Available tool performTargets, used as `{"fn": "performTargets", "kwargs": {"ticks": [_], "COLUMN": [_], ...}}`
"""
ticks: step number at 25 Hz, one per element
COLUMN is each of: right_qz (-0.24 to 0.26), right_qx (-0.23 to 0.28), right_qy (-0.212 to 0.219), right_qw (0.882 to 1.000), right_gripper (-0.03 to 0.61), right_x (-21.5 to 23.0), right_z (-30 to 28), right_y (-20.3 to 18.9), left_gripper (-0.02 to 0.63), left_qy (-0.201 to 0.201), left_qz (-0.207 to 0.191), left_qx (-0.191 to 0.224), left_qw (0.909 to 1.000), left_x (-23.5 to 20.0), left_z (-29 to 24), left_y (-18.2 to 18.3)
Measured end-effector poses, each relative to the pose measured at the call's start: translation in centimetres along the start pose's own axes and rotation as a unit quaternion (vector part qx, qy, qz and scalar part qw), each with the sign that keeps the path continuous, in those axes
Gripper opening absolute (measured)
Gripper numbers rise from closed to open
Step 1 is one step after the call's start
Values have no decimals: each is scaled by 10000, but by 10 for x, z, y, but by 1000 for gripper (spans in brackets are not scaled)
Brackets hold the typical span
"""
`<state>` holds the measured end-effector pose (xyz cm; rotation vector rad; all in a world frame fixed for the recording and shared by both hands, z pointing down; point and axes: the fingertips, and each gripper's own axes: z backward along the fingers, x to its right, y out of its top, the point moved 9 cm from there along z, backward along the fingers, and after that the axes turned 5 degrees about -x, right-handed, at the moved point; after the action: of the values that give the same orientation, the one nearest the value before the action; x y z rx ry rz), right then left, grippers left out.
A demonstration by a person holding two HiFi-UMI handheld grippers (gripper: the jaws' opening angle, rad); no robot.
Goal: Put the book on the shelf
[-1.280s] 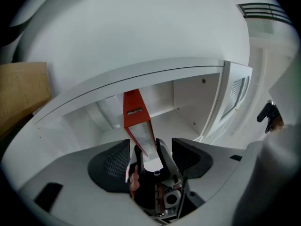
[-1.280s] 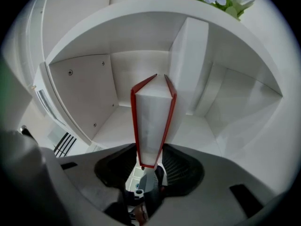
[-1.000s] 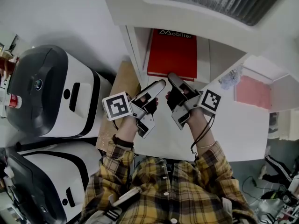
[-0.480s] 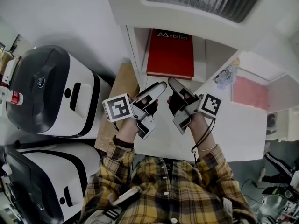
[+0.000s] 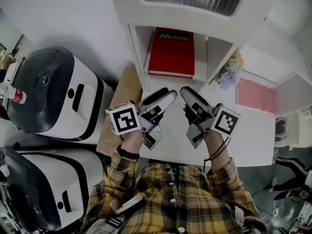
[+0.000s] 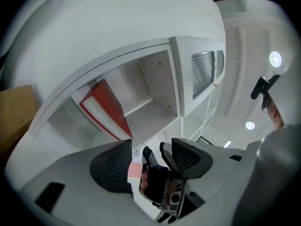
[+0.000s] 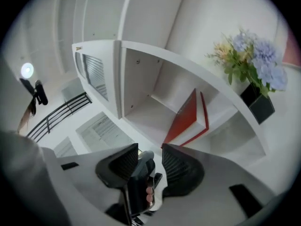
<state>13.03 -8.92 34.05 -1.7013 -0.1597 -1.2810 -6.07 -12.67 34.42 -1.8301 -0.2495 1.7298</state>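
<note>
At the far left we see 2 white-and-black machines (image 5: 48, 94), then a brown board (image 5: 122, 99) leaning by the white shelf (image 5: 138, 57). The red book (image 5: 170, 52) sits inside the shelf's open compartment, its cover toward the head camera, apart from both tools. Just below it, the left gripper (image 5: 169, 93) points at the compartment. Its own view shows its jaws standing wide with nothing gripped, only the other tool beyond them. Beside it, the right gripper (image 5: 185, 90) also aims at the shelf. Its jaws are closing, still apart, with nothing pressed between them. Further right stand flowers (image 5: 229, 72) and a pink sheet (image 5: 256, 94) on the white surface.
</note>
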Motion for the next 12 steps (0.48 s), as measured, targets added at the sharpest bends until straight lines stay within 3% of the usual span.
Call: {"fn": "performTargets", "kwargs": {"ticks": [6,12], "right_qz": [931,2078], "right_qx": [-117,-156], "right_qy": [-225,-559], "right_qw": [9953,9765], "right_gripper": [155,153], "right_x": [-28,-52], "right_z": [33,64], "right_y": [-5,-14], "left_gripper": [262,225], "left_qy": [-21,86], "left_qz": [-605,-1333], "left_qx": [-102,-293], "left_qw": [9981,9906], "left_x": [31,60], "left_z": [0,-2], "left_y": [-22,-46]}}
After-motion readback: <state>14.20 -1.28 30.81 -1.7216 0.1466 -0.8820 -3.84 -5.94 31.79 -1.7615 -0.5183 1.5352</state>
